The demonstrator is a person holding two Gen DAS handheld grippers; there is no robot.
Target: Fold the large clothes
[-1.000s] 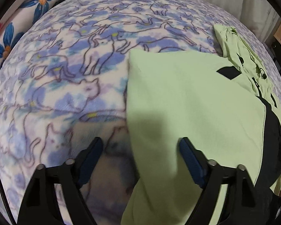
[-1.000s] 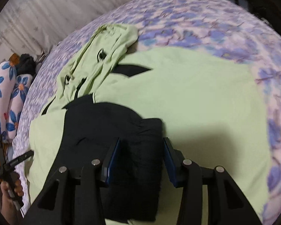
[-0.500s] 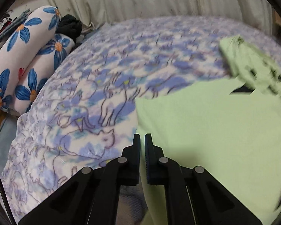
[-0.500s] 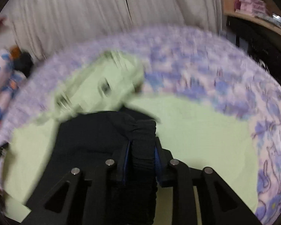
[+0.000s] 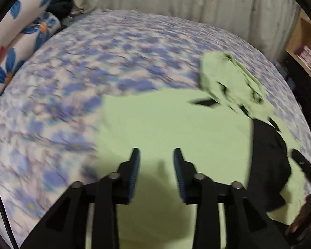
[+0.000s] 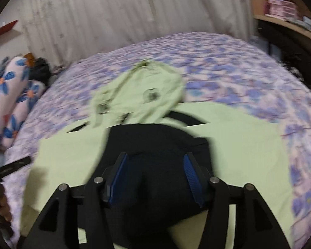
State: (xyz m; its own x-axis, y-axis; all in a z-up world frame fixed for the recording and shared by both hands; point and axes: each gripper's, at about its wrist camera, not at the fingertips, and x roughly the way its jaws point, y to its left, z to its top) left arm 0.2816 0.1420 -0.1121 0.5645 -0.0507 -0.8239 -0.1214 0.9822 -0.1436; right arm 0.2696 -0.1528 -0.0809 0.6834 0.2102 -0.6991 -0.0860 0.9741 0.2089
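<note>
With jaws just parted and empty, the left gripper and right gripper hover over the green hoodie spread on the bed, its black sleeve directly beneath the right one, hood pointing ahead.

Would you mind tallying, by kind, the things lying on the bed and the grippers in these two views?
Garments: 1, a light green hoodie with a black sleeve
Flowered pillows: 2
Dark bundle by the pillows: 1
Grippers: 2, left gripper and right gripper, both open
Total: 6
</note>
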